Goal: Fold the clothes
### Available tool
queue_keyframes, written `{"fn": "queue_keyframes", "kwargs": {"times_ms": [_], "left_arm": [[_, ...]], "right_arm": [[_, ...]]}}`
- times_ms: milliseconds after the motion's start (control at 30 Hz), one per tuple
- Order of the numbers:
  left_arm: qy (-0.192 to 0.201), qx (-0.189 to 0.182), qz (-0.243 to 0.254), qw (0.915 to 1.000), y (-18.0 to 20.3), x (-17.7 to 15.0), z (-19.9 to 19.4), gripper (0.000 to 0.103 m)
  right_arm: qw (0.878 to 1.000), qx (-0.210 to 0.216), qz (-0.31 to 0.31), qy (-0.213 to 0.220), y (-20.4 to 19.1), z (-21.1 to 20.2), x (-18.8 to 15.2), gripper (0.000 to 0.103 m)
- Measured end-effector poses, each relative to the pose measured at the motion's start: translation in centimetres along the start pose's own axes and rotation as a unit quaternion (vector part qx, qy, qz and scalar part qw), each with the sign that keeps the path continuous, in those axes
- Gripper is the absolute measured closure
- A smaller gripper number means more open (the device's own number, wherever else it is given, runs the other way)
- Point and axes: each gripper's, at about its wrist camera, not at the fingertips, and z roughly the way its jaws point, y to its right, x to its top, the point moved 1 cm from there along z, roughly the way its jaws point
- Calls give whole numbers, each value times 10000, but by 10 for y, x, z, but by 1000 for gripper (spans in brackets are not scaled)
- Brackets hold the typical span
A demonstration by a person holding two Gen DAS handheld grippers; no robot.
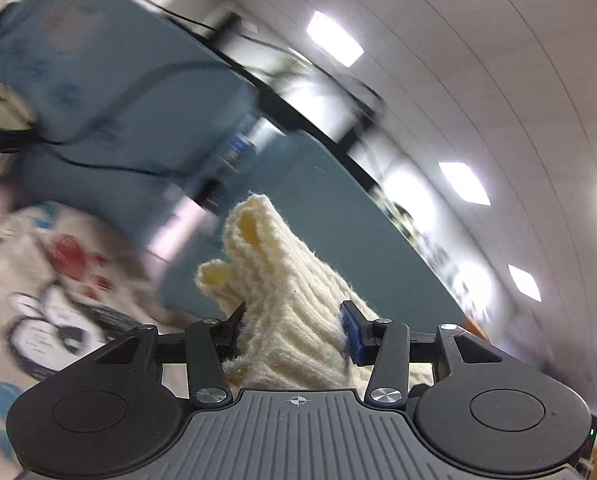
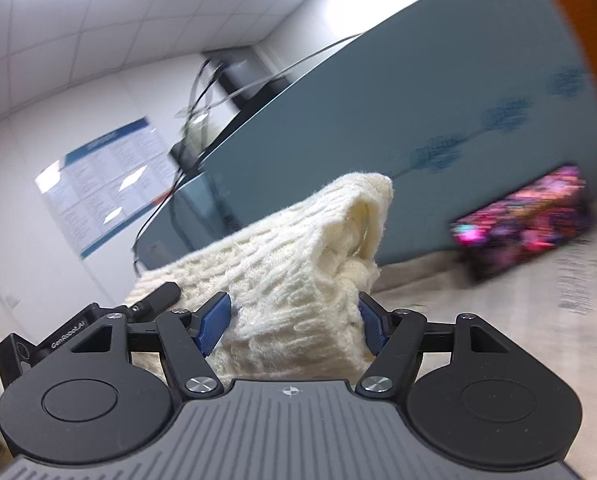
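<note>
Between the blue pads of the left gripper (image 1: 296, 330) sits a bunched thickness of the cream knit garment (image 1: 282, 280), its ribbed edge sticking out toward twelve o'clock in the left wrist view. The jaws are closed on the knit, held apart only by the wad of fabric. The right gripper (image 2: 294, 324) does the same in its own view: its two blue pads press into the sides of a thick fold of that cream knit (image 2: 290, 264), which rises toward one o'clock and ends in a rolled lip.

Holding one garment at two separate places, I judge, lets the person lift it clear and spread or double it over; each grip takes several layers at once, so the cloth will not slip through.

A teal partition (image 2: 398, 120) fills the background of both views, and a cartoon-print cloth (image 1: 58, 300) lies at about eight o'clock of the left wrist view. A bright patterned box (image 2: 526, 220) stands at three o'clock of the right wrist view, against the partition's foot, and a wall poster (image 2: 102, 184) hangs at nine o'clock.

By count: two grippers, both gripping; one cream knit, as far as I can judge; one printed cloth; one patterned box; one poster. Whether the printed cloth is another garment to fold I cannot tell, as it is blurred.
</note>
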Motion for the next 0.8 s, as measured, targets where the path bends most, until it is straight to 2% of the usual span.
{"fn": "queue_keyframes", "kwargs": {"times_ms": [100,200,300,367,467,533,600,667,700,800], "left_arm": [[271,341,-273,9987,-32,10,-7,59],[518,561,-340,9965,-57,17,-10,58],[586,761,-442,9944,-79,18,0,56],[585,947,-450,9928,-88,17,12,55],[482,1178,-193,9917,-90,13,27,53],[287,1444,6,9891,-92,8,36,50],[152,1755,237,9841,-95,6,43,45],[114,2150,504,9752,-91,4,47,30],[98,2369,649,9693,-88,2,48,19],[-93,2898,880,9530,-86,-1,56,12]], "right_arm": [[9995,75,-286,-103,-19,45,-5,36],[9986,204,-446,-218,-30,85,-13,36],[9978,216,-560,-277,-32,114,-22,35],[9970,151,-690,-315,-30,130,-28,35],[9950,-29,-884,-472,-24,151,-34,35],[9942,-134,-889,-589,-15,162,-37,35],[9936,-196,-827,-740,-8,171,-39,33],[9917,-275,-878,-894,-6,177,-43,29],[9906,-325,-918,-961,-5,178,-45,28],[9866,-433,-1144,-1080,-8,182,-50,22]]}}
